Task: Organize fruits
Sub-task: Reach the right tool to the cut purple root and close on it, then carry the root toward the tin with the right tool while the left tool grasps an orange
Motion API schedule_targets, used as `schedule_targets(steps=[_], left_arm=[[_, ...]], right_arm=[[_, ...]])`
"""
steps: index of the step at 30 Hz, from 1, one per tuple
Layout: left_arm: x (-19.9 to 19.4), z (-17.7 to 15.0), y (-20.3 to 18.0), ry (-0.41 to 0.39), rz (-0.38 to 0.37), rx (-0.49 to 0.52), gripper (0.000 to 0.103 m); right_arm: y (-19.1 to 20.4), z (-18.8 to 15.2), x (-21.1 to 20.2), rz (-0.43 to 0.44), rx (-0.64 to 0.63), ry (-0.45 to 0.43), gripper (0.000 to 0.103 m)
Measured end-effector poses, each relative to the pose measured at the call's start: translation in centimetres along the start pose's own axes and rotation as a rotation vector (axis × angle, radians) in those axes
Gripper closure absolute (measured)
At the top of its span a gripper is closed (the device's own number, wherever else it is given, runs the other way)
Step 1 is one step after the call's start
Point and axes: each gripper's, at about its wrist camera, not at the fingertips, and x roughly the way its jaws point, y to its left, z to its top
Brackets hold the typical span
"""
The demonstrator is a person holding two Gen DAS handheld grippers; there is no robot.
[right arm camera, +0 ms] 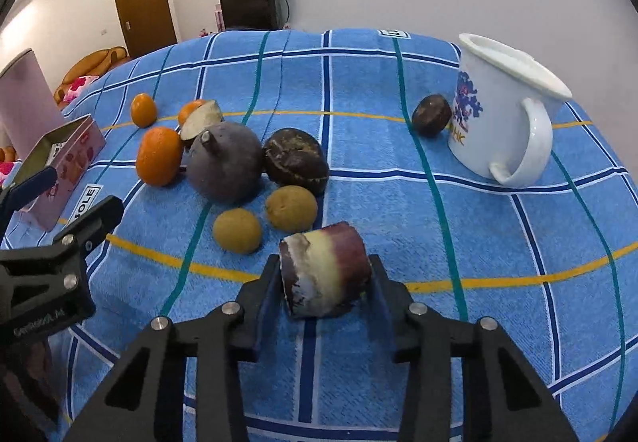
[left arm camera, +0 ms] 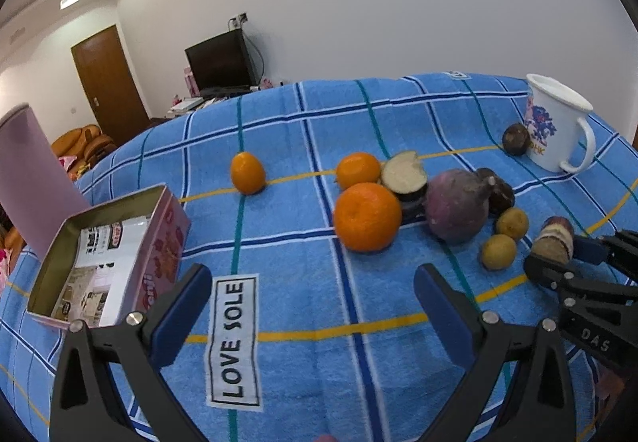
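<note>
- The right tool (right arm camera: 325, 274) squeezes a purple and cream fruit chunk (right arm camera: 325, 270), low over the blue fuzzy towel (right arm camera: 498, 234).
- The left tool (left arm camera: 313, 294) is spread wide, holding nothing, above a tag reading "LOVE SOLE" (left arm camera: 233, 340).
- Round oranges (left arm camera: 367, 216) sit farther back.
- The white mug (right arm camera: 506, 111) shows "HK".

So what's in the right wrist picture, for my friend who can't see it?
The right tongs are closed around a purple-and-cream fruit chunk on a blue checked towel. Behind it lie two small tan fruits, oranges, dark fruits and a white mug.
</note>
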Motion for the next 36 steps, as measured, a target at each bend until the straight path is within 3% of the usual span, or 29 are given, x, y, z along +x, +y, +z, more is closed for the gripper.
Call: schedule_targets(steps=[7, 16, 19, 22, 24, 26, 28, 31, 36], left_arm=[[0.5, -0.1, 2.3, 0.024, -0.008, -0.077, 0.0], [1.2, 2.6, 0.8, -0.022, -0.071, -0.058, 0.002], [3.3, 3.4, 0.0, 0.045, -0.097, -0.046, 0.016], [5.0, 3.6, -0.5, 0.09, -0.136, -0.057, 0.017], [5.4, 3.8, -1.2, 0.093, -0.118, -0.037, 0.019], [6.1, 3.9, -2.1, 0.106, -0.1, -0.002, 0.033], [7.1, 3.8, -2.3, 0.158, -0.137, -0.001, 0.052], [7.2, 3.8, -1.8, 0.166, -0.167, -0.043, 0.053], [5.8, 3.3, -1.3, 0.126, -0.143, -0.054, 0.053]], right_arm=[[-1.0, -0.6, -1.5, 0.046, 0.057, -0.069, 0.06], [-1.9, -0.7, -2.5, 0.081, 0.109, -0.127, 0.06], [-2.2, -0.7, -2.5, 0.084, 0.125, -0.13, 0.06], [-2.2, -0.7, -2.5, 0.088, 0.127, -0.129, 0.06], [-2.1, -0.6, -2.4, 0.089, 0.123, -0.126, 0.06], [-2.1, -0.7, -2.3, 0.089, 0.122, -0.121, 0.06], [-2.1, -0.7, -2.2, 0.09, 0.123, -0.118, 0.06], [-2.1, -0.6, -2.1, 0.088, 0.127, -0.117, 0.06], [-2.1, -0.8, -2.6, 0.08, 0.125, -0.14, 0.06]])
